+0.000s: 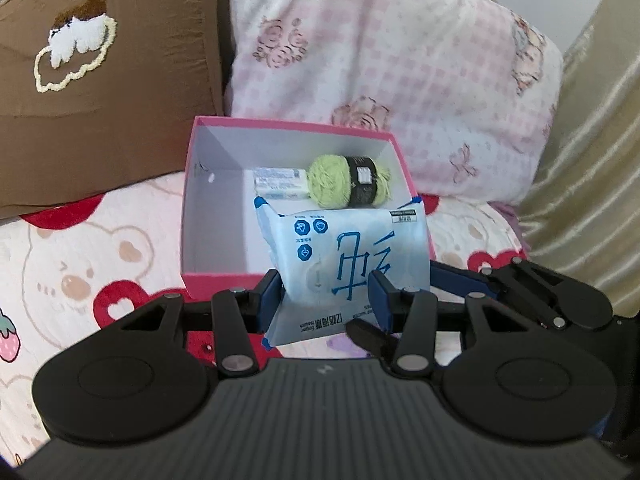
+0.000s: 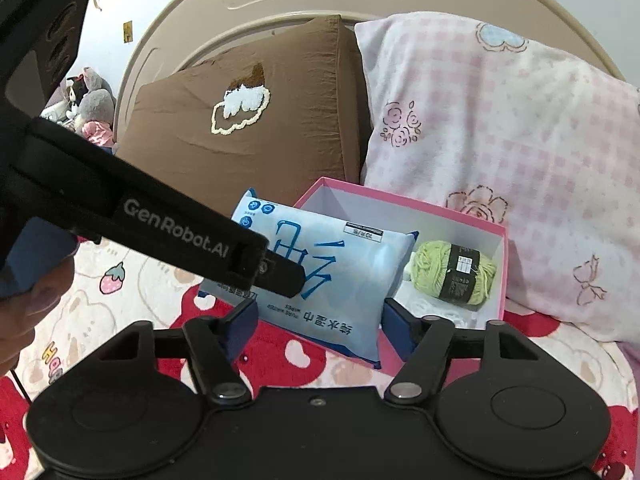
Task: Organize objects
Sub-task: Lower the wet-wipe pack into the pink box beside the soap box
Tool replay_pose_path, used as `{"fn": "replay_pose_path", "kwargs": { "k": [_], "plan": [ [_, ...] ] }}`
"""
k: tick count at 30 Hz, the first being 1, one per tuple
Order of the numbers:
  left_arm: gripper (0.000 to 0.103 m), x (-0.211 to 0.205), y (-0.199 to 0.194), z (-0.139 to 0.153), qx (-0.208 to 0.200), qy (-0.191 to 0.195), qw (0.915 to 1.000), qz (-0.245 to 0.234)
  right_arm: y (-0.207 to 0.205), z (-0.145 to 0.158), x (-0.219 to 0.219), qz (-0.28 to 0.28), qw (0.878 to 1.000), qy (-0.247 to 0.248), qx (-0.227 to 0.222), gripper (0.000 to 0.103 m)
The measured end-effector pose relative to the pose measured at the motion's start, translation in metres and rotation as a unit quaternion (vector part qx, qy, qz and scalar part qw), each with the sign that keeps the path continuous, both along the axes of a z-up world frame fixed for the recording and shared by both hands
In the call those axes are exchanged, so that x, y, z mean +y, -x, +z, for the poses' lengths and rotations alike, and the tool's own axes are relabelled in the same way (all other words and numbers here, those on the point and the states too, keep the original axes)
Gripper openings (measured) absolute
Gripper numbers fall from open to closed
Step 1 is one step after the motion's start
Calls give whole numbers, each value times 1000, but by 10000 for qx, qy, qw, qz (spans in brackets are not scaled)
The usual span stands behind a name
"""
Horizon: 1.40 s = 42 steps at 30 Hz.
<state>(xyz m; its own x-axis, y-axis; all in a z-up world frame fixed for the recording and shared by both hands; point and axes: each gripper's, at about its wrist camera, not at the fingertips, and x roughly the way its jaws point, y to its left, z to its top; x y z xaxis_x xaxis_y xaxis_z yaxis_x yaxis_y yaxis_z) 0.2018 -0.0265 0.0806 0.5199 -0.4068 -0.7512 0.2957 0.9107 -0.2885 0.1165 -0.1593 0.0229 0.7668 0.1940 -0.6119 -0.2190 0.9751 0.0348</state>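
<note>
A light blue wet wipes pack [image 1: 352, 256] [image 2: 340, 280] hangs over the near edge of a pink box [image 1: 288, 124] [image 2: 400, 196] with a white inside. My left gripper [image 1: 326, 300] is shut on the pack's lower part; in the right wrist view it reaches in from the left [image 2: 280, 276]. My right gripper [image 2: 320, 328] has a blue pad close on each side of the pack's near end; I cannot tell whether they press. In the box lie a green yarn ball [image 1: 344, 180] [image 2: 452, 276] with a black band and a small white packet [image 1: 280, 184].
The box sits on a bedspread [image 1: 80, 272] printed with bears and red hearts. A brown pillow [image 2: 248, 120] and a pink checked pillow [image 2: 500, 120] lean on the headboard behind it. Plush toys [image 2: 88, 100] sit far left. A hand [image 2: 36, 300] holds the left gripper.
</note>
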Motion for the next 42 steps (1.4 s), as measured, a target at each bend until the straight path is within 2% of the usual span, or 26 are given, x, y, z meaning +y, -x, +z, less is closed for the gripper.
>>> {"fn": "replay_pose_path", "kwargs": {
  "k": [6, 11, 14, 19, 23, 28, 33, 38, 42],
  "plan": [
    [45, 4, -32, -2, 0, -19, 9998, 214, -35, 0, -15, -12, 9989, -427, 200, 53],
    [45, -2, -51, -19, -250, -88, 9980, 567, -64, -10, -17, -133, 9988, -427, 191, 53],
    [45, -4, -68, -35, -106, -62, 9975, 696, -82, -21, -23, -232, 9981, -517, 239, 53],
    [45, -14, -92, -56, -149, -246, 9978, 600, -108, -44, -36, -362, 9954, -762, 455, 51],
    [45, -19, -109, -73, -56, -340, 9978, 572, -122, -60, -42, -414, 9942, -815, 572, 49],
    [47, -29, -132, -108, 332, -603, 9963, 507, -140, -90, -51, -439, 9894, -1032, 924, 45],
    [47, -31, -143, -130, 424, -613, 9962, 451, -152, -114, -50, -571, 9880, -953, 1070, 45],
    [46, -23, -152, -147, 611, -360, 9966, 418, -160, -121, -46, -550, 9891, -729, 1157, 45],
    [46, -24, -157, -157, 695, -335, 9963, 367, -169, -128, -47, -593, 9882, -598, 1277, 42]
  ]
}}
